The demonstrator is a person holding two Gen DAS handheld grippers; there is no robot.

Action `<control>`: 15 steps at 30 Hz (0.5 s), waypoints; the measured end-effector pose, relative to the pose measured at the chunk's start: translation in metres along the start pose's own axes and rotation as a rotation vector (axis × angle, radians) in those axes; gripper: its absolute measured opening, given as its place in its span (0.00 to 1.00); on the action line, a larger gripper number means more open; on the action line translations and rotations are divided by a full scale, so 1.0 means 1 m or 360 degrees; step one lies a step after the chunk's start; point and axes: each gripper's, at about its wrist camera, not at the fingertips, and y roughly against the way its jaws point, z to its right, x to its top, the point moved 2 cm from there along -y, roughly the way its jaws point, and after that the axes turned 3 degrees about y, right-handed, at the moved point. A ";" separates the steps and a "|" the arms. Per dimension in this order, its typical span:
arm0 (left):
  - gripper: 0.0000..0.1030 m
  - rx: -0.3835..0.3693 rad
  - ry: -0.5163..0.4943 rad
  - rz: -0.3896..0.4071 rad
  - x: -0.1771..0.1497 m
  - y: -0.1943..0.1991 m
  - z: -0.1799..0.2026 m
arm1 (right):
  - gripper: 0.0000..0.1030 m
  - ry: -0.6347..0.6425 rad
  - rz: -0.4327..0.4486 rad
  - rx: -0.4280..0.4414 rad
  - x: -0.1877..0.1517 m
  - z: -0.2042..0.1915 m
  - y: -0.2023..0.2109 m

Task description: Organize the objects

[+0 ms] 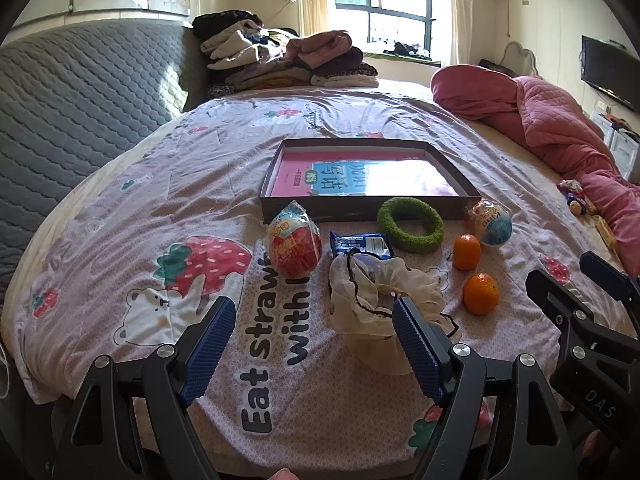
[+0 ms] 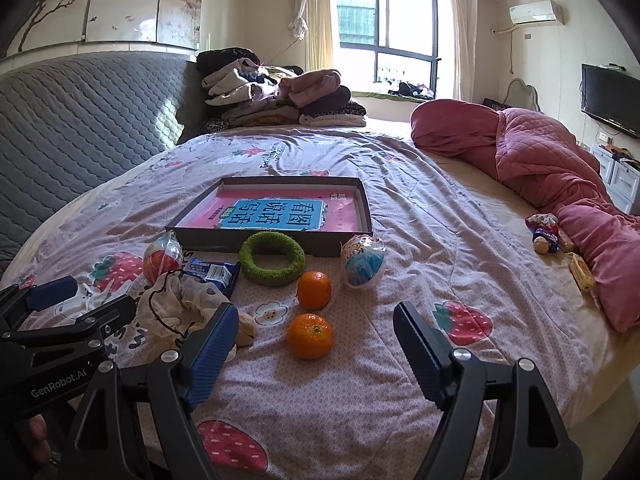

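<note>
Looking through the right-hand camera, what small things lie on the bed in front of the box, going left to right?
Red egg toy → blue snack packet → green ring → the far orange → blue egg toy.

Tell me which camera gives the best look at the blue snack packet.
The left wrist view. There the blue snack packet lies nearly fully visible, between the red egg and the green ring. In the right wrist view it is smaller, seen at an angle, with the cream scrunchie covering its near edge.

place: home bedroom | evidence: bed [image 2: 400, 360], folded clothes [image 2: 280, 100], wall TV [image 2: 610, 100], air conditioner [image 2: 536, 12]
</note>
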 end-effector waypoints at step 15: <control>0.79 0.0003 -0.0006 -0.0018 -0.001 -0.002 0.001 | 0.77 0.0001 -0.0003 -0.0007 -0.001 0.002 -0.001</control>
